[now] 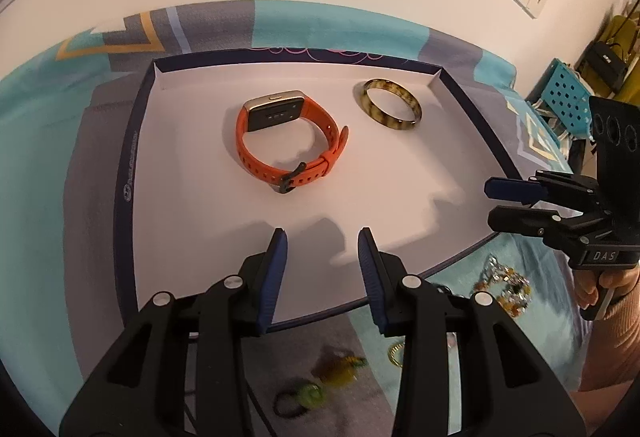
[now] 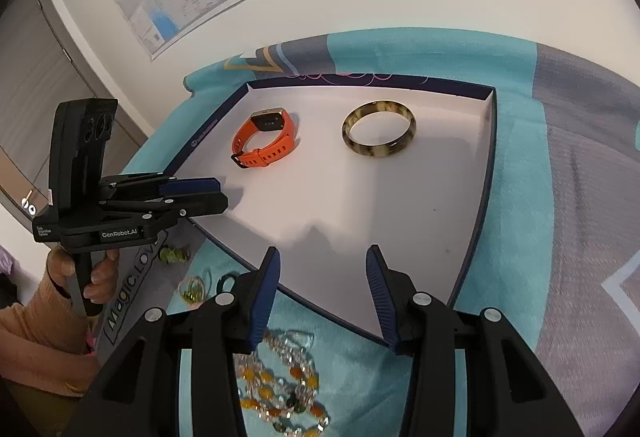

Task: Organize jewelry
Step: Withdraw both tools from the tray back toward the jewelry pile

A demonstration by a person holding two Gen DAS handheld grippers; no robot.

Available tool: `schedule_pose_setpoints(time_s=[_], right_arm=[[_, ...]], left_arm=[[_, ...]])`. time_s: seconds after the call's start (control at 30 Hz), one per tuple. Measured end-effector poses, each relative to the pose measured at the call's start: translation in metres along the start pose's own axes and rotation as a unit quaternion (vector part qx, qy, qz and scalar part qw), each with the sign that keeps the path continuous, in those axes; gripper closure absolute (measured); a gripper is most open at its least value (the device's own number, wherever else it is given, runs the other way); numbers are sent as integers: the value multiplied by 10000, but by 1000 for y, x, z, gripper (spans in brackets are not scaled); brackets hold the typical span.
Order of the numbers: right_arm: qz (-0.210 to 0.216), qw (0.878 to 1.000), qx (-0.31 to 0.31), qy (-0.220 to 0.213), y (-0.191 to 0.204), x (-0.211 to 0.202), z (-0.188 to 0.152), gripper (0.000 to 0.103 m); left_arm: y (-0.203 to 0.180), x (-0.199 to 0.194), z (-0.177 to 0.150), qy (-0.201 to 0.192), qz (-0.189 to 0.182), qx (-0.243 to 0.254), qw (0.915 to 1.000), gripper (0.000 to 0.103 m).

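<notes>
A shallow white tray with a navy rim (image 1: pixel 132 141) (image 2: pixel 486 173) lies on a teal and grey cloth. Inside it are an orange strap watch (image 1: pixel 276 113) (image 2: pixel 264 153) and, to its right, a tortoiseshell bangle (image 1: pixel 382 118) (image 2: pixel 376 152). My left gripper (image 1: pixel 323 237) (image 2: pixel 223 193) hovers over the tray's near edge, open, with nothing between its blue pads. My right gripper (image 2: pixel 324 252) (image 1: pixel 489 202) is over the tray's near right edge, also open and holding nothing. A bead necklace (image 2: pixel 280 385) (image 1: pixel 504 289) lies on the cloth below the right gripper.
Small yellow-green hair ties (image 1: pixel 308 393) (image 2: pixel 174 253) and a gold ring (image 1: pixel 396 353) (image 2: pixel 192 289) lie on the cloth in front of the tray. A person's hands (image 1: pixel 600 285) (image 2: pixel 100 277) hold the gripper handles. A wall with maps stands behind.
</notes>
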State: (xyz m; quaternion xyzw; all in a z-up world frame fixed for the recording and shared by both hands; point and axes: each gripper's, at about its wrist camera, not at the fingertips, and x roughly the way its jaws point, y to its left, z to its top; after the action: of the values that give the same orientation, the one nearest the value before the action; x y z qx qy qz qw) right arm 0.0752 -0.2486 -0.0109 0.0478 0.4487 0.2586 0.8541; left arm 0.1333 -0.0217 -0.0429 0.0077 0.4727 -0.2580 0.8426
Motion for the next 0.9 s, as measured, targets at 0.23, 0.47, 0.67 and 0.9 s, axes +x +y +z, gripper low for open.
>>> schedule_pose_setpoints(time_s=[0.23,0.47,0.67,0.9], right_arm=[[-150,9986,-384,-331,21,-28,-19,60],[-4,9947,-1008,-175,62,-23,-51,61],[24,9929,-1189,-19,79,-6,-66,65],[-520,9884,-1428,-50,87,6,-76,65]], left_arm=[[-9,-21,-12,-549,506,163,9971,66],[-29,-49,-30,-1025,573,428,9922,54],[-31,-55,-47,-974,474,356,9935,54],[-30,-55,-61,-917,449,284,9944,54]])
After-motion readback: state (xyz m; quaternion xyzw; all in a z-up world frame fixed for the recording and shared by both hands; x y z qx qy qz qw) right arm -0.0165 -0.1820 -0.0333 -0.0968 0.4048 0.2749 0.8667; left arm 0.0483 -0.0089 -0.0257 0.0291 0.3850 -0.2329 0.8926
